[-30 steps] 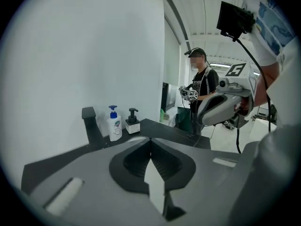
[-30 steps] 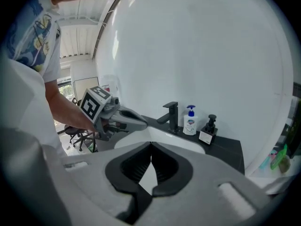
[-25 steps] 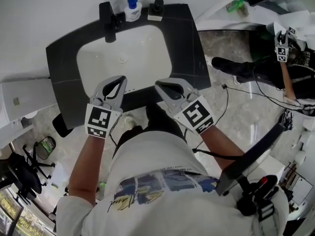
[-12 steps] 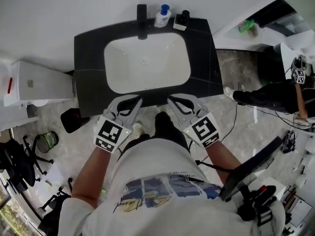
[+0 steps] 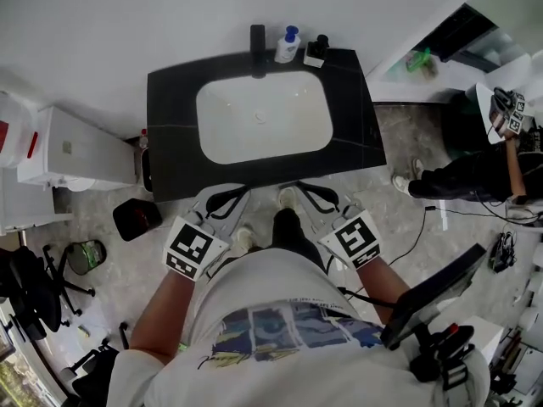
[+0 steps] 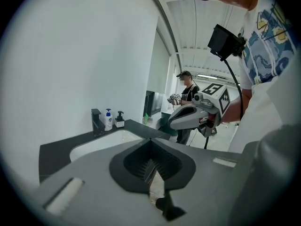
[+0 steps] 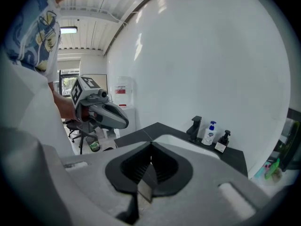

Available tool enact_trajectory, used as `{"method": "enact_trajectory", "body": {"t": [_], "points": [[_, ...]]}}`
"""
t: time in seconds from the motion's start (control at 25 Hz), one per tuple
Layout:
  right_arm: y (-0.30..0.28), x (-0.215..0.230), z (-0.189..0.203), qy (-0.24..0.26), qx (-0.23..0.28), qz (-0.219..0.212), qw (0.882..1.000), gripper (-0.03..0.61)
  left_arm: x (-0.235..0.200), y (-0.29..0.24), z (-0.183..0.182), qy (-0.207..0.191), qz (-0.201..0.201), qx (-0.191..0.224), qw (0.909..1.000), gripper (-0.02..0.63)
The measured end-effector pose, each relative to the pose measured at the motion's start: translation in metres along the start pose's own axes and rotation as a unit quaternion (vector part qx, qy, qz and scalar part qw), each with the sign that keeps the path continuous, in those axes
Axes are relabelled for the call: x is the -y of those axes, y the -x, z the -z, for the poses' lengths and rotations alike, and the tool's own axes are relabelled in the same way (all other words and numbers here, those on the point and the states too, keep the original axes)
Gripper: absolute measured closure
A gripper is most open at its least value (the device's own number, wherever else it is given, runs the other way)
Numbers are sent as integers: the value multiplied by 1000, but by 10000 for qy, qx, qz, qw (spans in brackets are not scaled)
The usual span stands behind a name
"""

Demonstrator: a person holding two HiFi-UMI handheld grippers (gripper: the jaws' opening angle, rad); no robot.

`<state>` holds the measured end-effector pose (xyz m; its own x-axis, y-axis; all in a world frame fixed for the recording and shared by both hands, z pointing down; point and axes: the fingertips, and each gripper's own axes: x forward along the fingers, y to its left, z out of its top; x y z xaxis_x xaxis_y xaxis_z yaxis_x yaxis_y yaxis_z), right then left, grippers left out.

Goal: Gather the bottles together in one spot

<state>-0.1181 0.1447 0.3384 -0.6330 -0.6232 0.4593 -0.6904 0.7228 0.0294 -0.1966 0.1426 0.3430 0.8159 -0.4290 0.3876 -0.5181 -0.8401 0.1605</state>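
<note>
**Task items.** A white bottle (image 5: 288, 47) with a blue cap stands upright on the black table (image 5: 174, 142), just right of the faucet (image 5: 257, 39) along the wall edge. A black pump bottle (image 5: 318, 49) stands further right of the faucet on a pale base. It is close beside the white bottle; whether they touch cannot be told. Both stand on the faucet's side of the white basin (image 5: 288, 130), clear of the bowl. This is judged an ordinary wash-stand arrangement, kept where a hand at the faucet reaches them. No other bottle is seen on the table.

**Grippers.** The left gripper (image 6: 151, 145) has its jaws closed together with nothing between them. The right gripper (image 7: 150, 147) is in the same condition, jaws met and empty. Both are held side by side at the person's waist, across the basin from the faucet, short of the table's front edge and well apart from the bottles. Both point toward the faucet and slightly down.

**Judgement.** No bottle is in hand. The two already stand near each other, so little gathering appears left to do.

**Markings.** The white bottle carries a blue label, its print too small to read. The pump bottle shows no legible writing. Each gripper bears a marker cube (image 5: 191, 248) with black-and-white square patterns only, no text.
</note>
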Motion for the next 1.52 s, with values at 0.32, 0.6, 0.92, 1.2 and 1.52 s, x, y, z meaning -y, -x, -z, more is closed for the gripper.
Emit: {"method": "enact_trajectory", "body": {"t": [0.32,0.6,0.92,1.2,1.52], "points": [[14,-18,-4,47,87,157,9998,582,22,14,-2,-23,254,1,9997,612],[23,-31,-6,136,149,132,9997,582,36,21,-4,-45,252,63,9997,612],[32,-45,-3,217,150,105,9996,581,47,28,0,-142,184,81,9997,612],[41,-48,-1,265,154,128,9994,581,55,27,1,-172,177,59,9997,612],[51,-43,3,268,165,185,9993,581,64,18,0,-190,213,27,9996,612]]}}
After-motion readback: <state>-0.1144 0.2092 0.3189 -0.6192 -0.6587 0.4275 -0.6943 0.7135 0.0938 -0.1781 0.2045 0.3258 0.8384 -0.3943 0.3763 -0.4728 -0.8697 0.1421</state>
